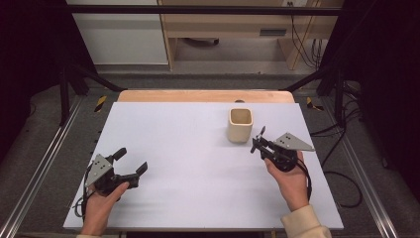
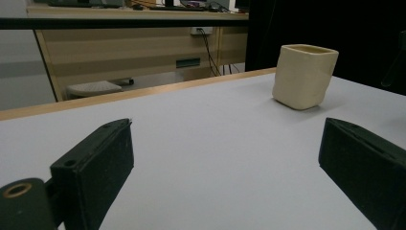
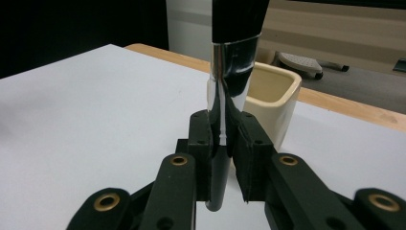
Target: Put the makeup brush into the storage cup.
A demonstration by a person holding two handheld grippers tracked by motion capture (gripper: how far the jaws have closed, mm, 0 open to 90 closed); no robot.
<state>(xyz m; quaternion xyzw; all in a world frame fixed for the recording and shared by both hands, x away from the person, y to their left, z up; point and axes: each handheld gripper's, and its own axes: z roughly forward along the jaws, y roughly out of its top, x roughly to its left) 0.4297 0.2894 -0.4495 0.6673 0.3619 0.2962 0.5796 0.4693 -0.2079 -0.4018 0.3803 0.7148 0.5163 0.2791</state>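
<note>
Two hand-held grippers over a white surface, right hand-held gripper clamped on a black brush with shiny metal ferrule, close-up beside the cream cup, left hand-held gripper near the front edge, jaws wide apart, nothing between.

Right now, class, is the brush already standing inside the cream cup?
No: the right gripper holds the brush upright in front of the cup.

probably lab: framed test table
</note>
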